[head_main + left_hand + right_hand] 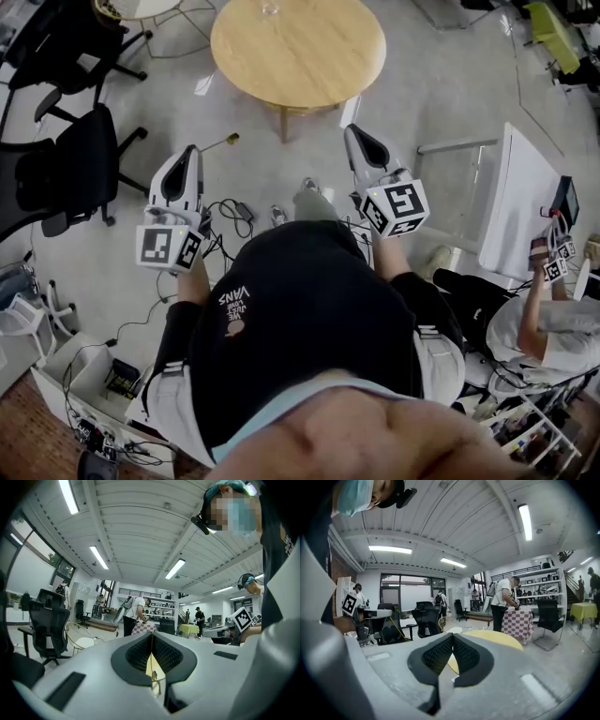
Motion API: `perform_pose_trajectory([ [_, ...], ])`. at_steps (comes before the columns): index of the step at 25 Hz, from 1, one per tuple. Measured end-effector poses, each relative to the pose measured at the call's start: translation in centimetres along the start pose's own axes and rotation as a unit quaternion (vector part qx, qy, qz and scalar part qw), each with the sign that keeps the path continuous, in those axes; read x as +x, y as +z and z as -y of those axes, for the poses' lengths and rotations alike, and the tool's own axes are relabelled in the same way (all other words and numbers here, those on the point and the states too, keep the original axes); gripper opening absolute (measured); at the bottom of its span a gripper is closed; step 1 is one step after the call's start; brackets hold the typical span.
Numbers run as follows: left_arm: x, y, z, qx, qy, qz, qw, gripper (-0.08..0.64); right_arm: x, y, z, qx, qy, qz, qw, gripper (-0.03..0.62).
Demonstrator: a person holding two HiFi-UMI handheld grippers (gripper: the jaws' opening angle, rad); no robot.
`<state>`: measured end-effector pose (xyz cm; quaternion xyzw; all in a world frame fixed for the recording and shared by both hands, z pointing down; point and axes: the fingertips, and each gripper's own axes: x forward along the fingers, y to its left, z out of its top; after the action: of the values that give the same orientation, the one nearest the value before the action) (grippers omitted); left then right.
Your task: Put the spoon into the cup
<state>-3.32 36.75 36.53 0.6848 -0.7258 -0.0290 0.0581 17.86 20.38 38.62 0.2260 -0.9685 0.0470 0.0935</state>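
Note:
A round wooden table (pixel 298 49) stands ahead of me on the grey floor. At its far edge sits a small clear thing (pixel 271 7), cut off by the frame, perhaps the cup. No spoon shows in any view. My left gripper (pixel 190 152) is held at chest height, well short of the table, its jaws shut with nothing between them (pixel 151 637). My right gripper (pixel 352 132) points at the table's near right edge, also shut and empty (pixel 452 637). The yellow tabletop (pixel 497 637) shows just beyond the right jaws.
Black office chairs (pixel 66 164) stand at the left. Cables (pixel 230 216) lie on the floor between me and the table. A white desk (pixel 514 202) and a seated person (pixel 548 328) holding marker cubes are at the right. A box of electronics (pixel 89 384) sits lower left.

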Motion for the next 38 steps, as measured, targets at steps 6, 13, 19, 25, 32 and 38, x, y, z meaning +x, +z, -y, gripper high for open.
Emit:
perform_pose_trajectory([
  [6, 1.7, -0.3, 0.4, -0.003, 0.001, -0.005, 1.0, 0.009, 0.4, 0.2, 2.3, 0.003, -0.005, 0.002, 1.0, -0.002],
  [13, 5.1, 0.2, 0.2, 0.002, 0.011, 0.0, 0.9999, 0.009, 2.9, 0.9, 4.8, 0.004, 0.015, 0.006, 1.0, -0.002],
  [19, 9.7, 0.9, 0.3, 0.001, 0.021, 0.003, 0.9998, 0.009, 6.0, 1.9, 8.2, 0.001, 0.039, 0.004, 0.999, -0.002],
  [25, 13.7, 1.2, -0.1, 0.003, 0.035, 0.003, 0.9994, 0.009, 9.3, 2.6, 11.3, 0.002, 0.059, 0.004, 0.998, -0.002],
  [32, 17.7, 1.4, 0.0, 0.007, 0.048, 0.002, 0.9988, 0.009, 12.1, 3.0, 14.5, 0.004, 0.08, 0.003, 0.997, -0.002],
  [38, 20.1, 1.0, 0.1, 0.008, 0.062, -0.001, 0.998, 0.009, 13.9, 2.8, 16.8, 0.006, 0.096, 0.001, 0.995, -0.002],
])
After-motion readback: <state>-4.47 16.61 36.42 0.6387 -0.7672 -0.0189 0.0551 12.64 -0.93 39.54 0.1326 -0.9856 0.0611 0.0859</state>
